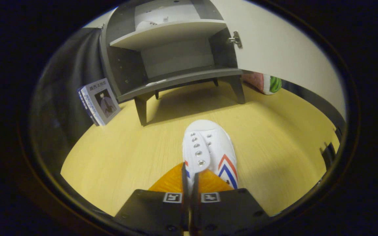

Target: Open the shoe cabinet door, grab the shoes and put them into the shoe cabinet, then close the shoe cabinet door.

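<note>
The gripper (190,178) was nearly closed, its two fingers pinching the edge of a white shoe (208,149) at the heel end, one finger on each side of the thin wall. The shoe pointed away from the fingers, toe toward the cabinet (172,55), over the wooden floor (274,131); whether it touched the floor could not be told. It was smooth canvas with two rows of metal eyelets and red and blue chevrons on its side.

The grey cabinet stood beyond the shoe on short legs, its pale door (274,42) swung open to the right on a metal hinge (235,39). The lower compartment was bare; on the upper shelf lay a white item, too unclear to identify. A book (99,101) leaned by the cabinet's left side. A watermelon-patterned cushion (267,83) lay beneath the door.
</note>
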`<state>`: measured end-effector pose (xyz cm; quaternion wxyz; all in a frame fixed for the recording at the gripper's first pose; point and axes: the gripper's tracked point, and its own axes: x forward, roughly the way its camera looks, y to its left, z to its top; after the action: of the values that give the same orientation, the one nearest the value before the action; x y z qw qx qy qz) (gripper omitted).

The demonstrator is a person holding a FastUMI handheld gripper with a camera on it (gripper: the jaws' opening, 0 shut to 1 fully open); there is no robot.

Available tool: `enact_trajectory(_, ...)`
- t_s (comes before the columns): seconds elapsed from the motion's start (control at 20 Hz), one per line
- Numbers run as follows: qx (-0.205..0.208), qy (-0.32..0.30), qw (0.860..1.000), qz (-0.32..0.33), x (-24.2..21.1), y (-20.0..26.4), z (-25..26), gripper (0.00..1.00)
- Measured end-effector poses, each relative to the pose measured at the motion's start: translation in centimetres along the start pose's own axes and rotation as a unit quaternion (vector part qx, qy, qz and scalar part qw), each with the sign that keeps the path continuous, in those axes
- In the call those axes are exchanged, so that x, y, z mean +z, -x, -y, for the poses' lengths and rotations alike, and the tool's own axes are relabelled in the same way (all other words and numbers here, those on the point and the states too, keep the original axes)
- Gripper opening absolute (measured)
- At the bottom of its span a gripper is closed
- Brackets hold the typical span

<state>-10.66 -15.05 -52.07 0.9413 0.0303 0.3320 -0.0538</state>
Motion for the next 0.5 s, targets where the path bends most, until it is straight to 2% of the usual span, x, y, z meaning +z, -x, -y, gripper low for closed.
enact_trajectory(0.05, -0.003, 0.007, 1.000, -0.005, 0.0, -0.2, 0.1, 0.05)
enact_trajectory(0.25, -0.014, 0.000, 1.000, -0.016, 0.9, 0.2, 0.0, 0.03)
enact_trajectory(0.5, -0.025, -0.021, 0.999, 0.016, 5.0, 1.6, -0.9, 0.03)
